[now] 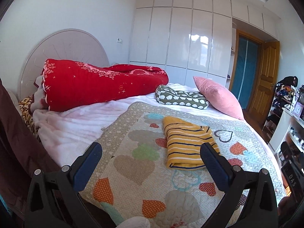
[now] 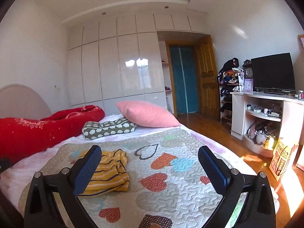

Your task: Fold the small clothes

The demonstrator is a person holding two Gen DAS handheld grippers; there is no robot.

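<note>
Yellow striped garment (image 1: 187, 144), folded into a compact rectangle, flat on heart quilt (image 1: 133, 180).

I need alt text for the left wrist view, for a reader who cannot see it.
A folded yellow striped garment lies on a heart-patterned quilt on a bed, just ahead of the open, empty left gripper. Behind are a red duvet, a pink pillow and white wardrobes.

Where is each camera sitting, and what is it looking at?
Left wrist: on the left gripper, facing the striped yellow garment and red duvet; its open fingers show.
Right wrist: on the right gripper, facing the TV and door; its open fingers show.
Both share the garment, heart quilt and pink pillow.
</note>
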